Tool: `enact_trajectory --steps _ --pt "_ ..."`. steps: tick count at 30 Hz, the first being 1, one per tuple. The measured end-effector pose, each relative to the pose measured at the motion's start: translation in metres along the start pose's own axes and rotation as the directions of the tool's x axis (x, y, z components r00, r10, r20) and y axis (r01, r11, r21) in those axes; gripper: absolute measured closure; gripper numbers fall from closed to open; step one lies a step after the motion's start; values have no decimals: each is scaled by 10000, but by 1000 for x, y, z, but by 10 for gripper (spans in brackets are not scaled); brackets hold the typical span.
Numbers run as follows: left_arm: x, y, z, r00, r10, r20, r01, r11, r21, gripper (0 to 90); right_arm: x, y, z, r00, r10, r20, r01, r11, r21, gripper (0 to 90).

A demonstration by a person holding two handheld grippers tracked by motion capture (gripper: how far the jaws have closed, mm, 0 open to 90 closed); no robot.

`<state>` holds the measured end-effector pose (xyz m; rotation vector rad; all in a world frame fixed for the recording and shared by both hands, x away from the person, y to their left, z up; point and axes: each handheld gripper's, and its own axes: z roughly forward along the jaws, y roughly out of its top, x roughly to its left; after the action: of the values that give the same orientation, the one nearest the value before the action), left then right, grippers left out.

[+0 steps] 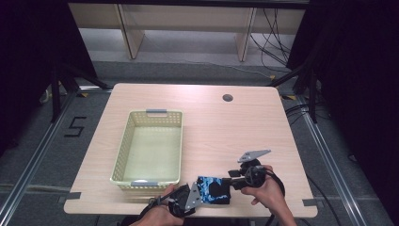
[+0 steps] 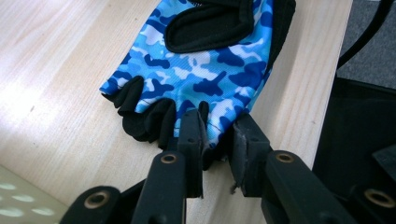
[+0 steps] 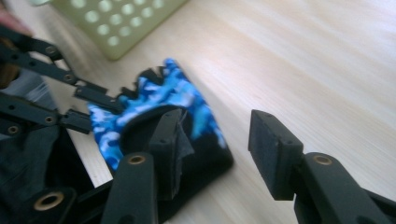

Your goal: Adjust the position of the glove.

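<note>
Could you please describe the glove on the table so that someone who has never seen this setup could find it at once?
Start at the pale wooden table and find the yellow perforated basket on its left half. Just right of the basket's near corner, at the table's near edge, lies the glove, between the left gripper and the right gripper. It is the one soft item: fingerless, blue camouflage with black trim.

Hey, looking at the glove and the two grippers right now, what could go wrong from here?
The left gripper pinches only the finger-end edge of the glove, so the fabric may slip out if lifted. The glove lies near the table's front edge; a dropped or dragged glove might slide off. The right gripper is open with one jaw over the black cuff, so closing there could catch just a thin fold.
</note>
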<state>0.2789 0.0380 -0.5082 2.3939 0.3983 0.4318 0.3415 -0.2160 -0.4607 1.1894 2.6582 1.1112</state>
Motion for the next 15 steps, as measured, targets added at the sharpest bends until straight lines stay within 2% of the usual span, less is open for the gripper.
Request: enact_trajectory --steps 1,2,3,4,5,6,7,10,13,15 --pt "0 0 0 10000 13 -21 -13 10000 7 756 2 -4 -2 9995 265 187 -258 9991 -335 569" --pt "0 0 0 10000 11 13 -11 10000 30 759 2 -8 -7 9982 496 328 -489 9986 -199 579" --pt "0 0 0 10000 36 -29 -35 10000 8 761 3 -15 -7 9953 886 385 -862 9944 -609 583" --pt "0 0 0 10000 92 -39 -92 10000 15 763 2 -20 -10 9937 1074 312 -1059 9933 -453 592" --pt "0 0 0 9999 132 -26 -132 9999 -18 765 1 -26 -12 9894 1435 239 -1423 9887 -470 596" --pt "0 0 0 9997 235 -51 -235 9997 -6 767 0 -38 -11 9778 2073 294 -2041 9752 -853 607" --pt "0 0 0 9999 162 -36 -163 9999 -7 768 -1 -41 -10 9771 2119 177 -2095 9734 -923 607" --pt "0 -1 0 9999 155 -27 -155 9999 -43 769 -3 -51 -4 9644 2645 -77 -2640 9599 -946 609" --pt "-1 -1 0 9998 200 -88 -200 9998 -14 772 -4 -54 1 9592 2824 -91 -2822 9557 -841 609" --pt "0 -1 0 9998 208 -75 -208 9998 -20 772 -6 -54 5 9514 3049 -433 -3078 9460 -1015 612"
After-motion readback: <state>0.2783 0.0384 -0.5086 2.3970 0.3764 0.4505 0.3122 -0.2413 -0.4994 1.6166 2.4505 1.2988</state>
